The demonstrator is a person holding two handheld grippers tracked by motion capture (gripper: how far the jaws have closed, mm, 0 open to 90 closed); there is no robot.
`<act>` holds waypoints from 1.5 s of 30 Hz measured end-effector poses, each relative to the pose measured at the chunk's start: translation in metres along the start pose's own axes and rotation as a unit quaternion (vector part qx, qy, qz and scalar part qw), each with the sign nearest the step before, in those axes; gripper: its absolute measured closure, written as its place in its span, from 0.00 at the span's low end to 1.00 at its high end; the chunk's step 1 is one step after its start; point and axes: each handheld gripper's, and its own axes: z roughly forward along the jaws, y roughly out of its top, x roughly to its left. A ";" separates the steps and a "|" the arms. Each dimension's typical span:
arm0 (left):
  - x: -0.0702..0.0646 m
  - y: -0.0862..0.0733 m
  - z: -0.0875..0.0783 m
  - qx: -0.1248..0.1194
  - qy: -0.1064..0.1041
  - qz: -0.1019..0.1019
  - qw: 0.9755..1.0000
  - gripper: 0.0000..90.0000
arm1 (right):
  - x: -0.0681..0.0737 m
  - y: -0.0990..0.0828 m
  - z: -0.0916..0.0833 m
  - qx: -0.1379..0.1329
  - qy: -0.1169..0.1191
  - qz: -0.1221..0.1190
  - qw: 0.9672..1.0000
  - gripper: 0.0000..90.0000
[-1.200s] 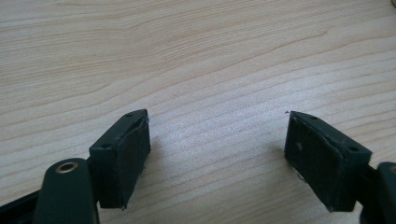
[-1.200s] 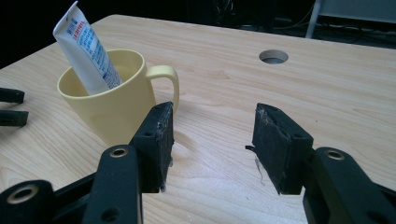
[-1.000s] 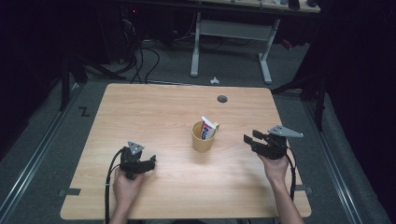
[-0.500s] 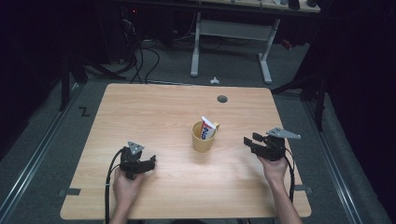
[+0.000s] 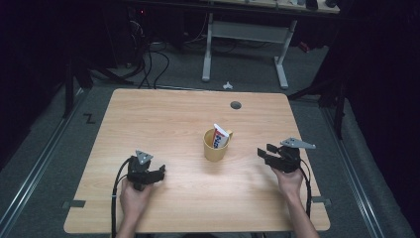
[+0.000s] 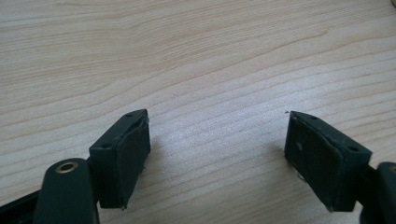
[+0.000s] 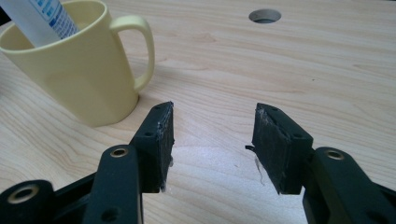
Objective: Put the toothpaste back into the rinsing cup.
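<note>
— What has changed over the last second?

— Very little. The right gripper (image 5: 270, 154) has sunk a touch toward the table (image 5: 168, 119) and hangs a little nearer the person's edge than it did; the left gripper (image 5: 159, 173) lies where it lay, and the mug (image 5: 216, 147) has not shifted.

— How do the right jaws stand?

— Spread apart, with nothing but bare wood between them. In the right gripper view the pads (image 7: 161, 140) look worn and frayed, and they aim just past the mug's handle (image 7: 142, 51), which turns toward that side. I'd judge the hand is lined up that way because the handle is the nearest thing to pinch.

— And the left?

— Its jaws are spread wide too, low over the wood, holding nothing. It sits well apart from the mug, near the front left corner, probably parked so it stays out of the other hand's way.

— Where exactly is the mug?

— Upright near the middle of the table, between the two grippers but closer to the right one. A toothpaste tube (image 5: 220, 136) stands in it, leaning against the rim. Farther back there is a cable hole (image 5: 236, 105) in the tabletop.
</note>
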 end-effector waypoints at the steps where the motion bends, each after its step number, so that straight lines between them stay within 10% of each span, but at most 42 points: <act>1: 0.000 0.000 0.000 0.000 0.000 0.000 1.000 0.25 | 0.001 0.000 0.001 0.003 0.001 -0.001 1.000 0.54; 45: 0.000 0.000 0.000 0.000 0.000 0.000 1.000 0.25 | 0.005 -0.018 0.042 0.063 -0.036 -0.019 0.997 0.54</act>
